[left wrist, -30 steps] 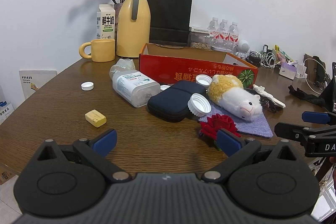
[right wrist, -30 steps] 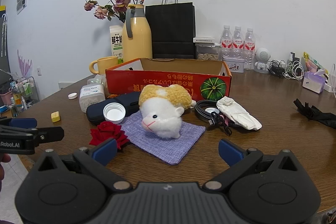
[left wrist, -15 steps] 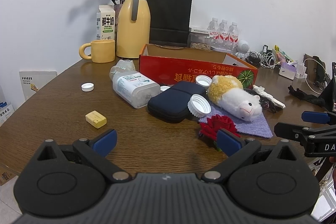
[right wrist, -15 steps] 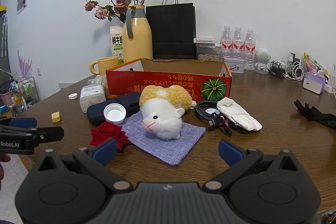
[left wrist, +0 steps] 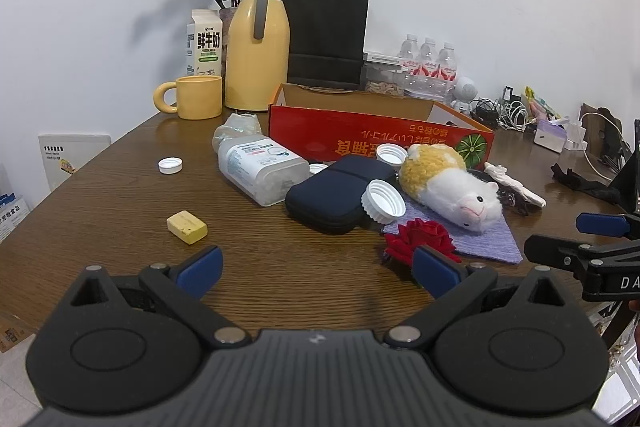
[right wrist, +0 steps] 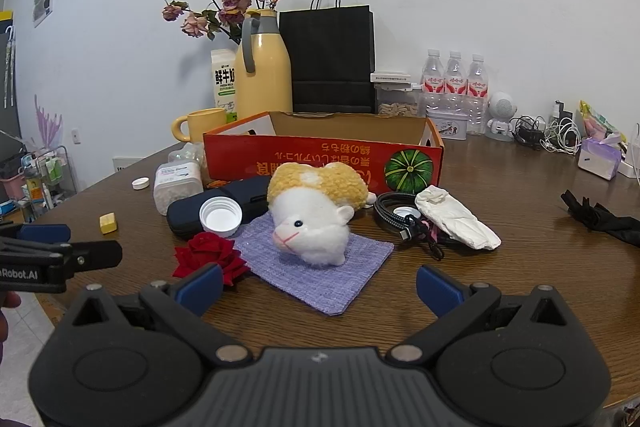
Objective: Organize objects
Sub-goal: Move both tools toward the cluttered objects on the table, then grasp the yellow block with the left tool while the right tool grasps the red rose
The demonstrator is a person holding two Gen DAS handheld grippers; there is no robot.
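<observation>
An open red cardboard box (left wrist: 376, 143) (right wrist: 320, 159) stands mid-table. In front of it lie a plush animal (left wrist: 452, 191) (right wrist: 316, 215) on a purple cloth (right wrist: 320, 267), a red fabric rose (left wrist: 420, 241) (right wrist: 210, 255), a dark blue case (left wrist: 340, 193) (right wrist: 232, 199), white caps (left wrist: 383, 205) (right wrist: 221, 216), a clear plastic jar (left wrist: 260, 167) on its side and a yellow eraser (left wrist: 187, 227). My left gripper (left wrist: 316, 273) is open and empty, near the rose. My right gripper (right wrist: 318, 289) is open and empty, before the cloth.
A yellow mug (left wrist: 196, 103), yellow thermos (left wrist: 256, 47), milk carton (left wrist: 205, 43), dried flowers and black paper bag (left wrist: 326, 35) line the back wall. Coiled cable (right wrist: 400, 215), white glove (right wrist: 456, 217) and black strap (right wrist: 600, 217) lie right. Water bottles (right wrist: 456, 83) and chargers crowd the far right.
</observation>
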